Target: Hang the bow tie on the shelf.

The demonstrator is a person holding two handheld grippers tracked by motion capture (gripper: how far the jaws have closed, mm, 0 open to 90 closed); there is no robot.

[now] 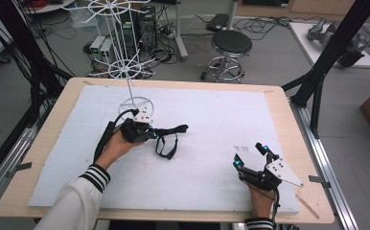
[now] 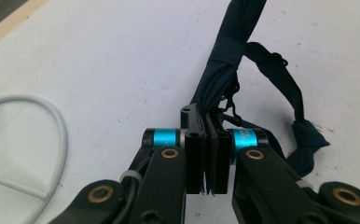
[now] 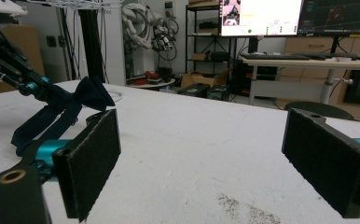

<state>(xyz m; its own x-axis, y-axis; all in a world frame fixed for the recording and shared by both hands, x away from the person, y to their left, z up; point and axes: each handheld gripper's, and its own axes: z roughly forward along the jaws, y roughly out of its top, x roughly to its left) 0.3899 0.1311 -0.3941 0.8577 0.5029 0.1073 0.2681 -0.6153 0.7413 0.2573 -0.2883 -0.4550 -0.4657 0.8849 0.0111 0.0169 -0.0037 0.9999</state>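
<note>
White foam board (image 1: 212, 143) covered the wooden table (image 1: 58, 110), with a white wire rack (image 1: 125, 67) standing at its far left. Just in front of the rack's base, the left gripper (image 1: 147, 132) was clamped tight on a dark navy bow tie (image 1: 168, 136), whose strap lay looped on the board. Well apart, near the right edge, the right gripper (image 1: 252, 155) rested with jaws wide, holding nothing.

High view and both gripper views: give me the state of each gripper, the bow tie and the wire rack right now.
Left gripper: shut on the bow tie, jaws pinched tight on the fabric.
Right gripper: open, nothing between the pads, resting low at the near right of the table.
Bow tie: dark, clamped at one end, its strap hanging in a loop over the white sheet.
Wire rack: upright at the far left, its arms bare.
</note>
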